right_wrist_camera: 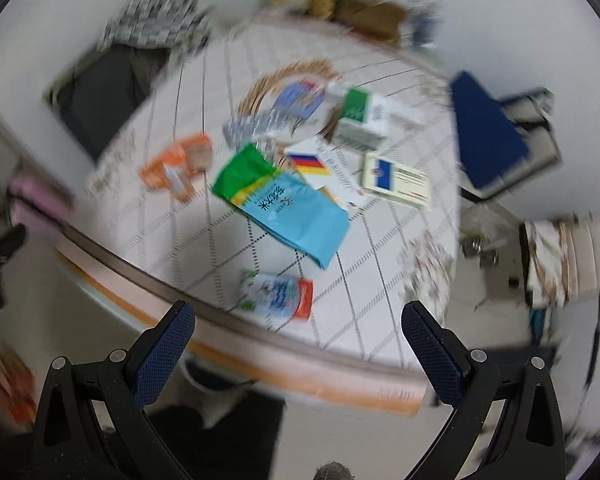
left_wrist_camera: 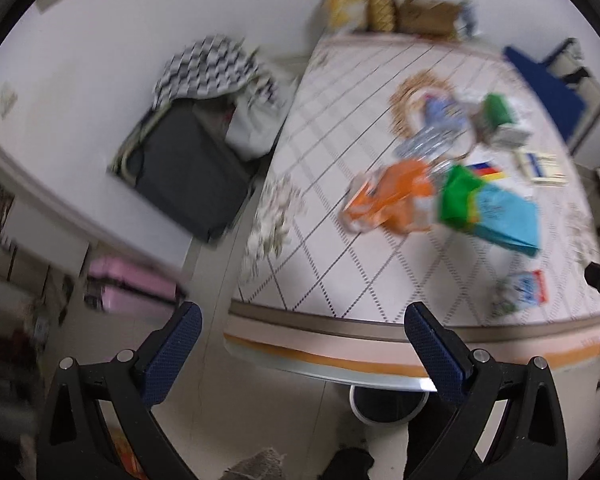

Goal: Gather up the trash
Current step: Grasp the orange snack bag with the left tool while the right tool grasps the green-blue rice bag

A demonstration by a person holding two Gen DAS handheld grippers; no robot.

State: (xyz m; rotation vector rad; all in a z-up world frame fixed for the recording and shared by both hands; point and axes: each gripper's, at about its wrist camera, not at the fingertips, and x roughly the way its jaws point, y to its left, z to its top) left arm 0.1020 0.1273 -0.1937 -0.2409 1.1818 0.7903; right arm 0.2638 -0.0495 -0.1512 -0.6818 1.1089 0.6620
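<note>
Both tools held wide apart and empty above the near edge of the table (right_wrist_camera: 260,364): left gripper (left_wrist_camera: 302,322) spread over floor and table rim, right gripper (right_wrist_camera: 298,320) spread over the rim nearest the litter. Trash scattered across the quilt-patterned top, none of it touched. Closest piece, a small blue-and-white packet with a red end (right_wrist_camera: 278,294), lay just past the right tool's fingertips toward 12 o'clock, long axis running 9 to 3 across the opening; in the left view, the same packet (left_wrist_camera: 520,292) sat out at 2 o'clock, so judged the right hand's pick. Farther on at 12, a teal-and-green bag (right_wrist_camera: 288,204), axis from 10 to 4; an orange wrapper (right_wrist_camera: 176,170) at 11; boxes and cards near 1. Heavy motion blur throughout: labels unreadable, far pile indistinct, white bin (left_wrist_camera: 388,404) under the table half hidden.
</note>
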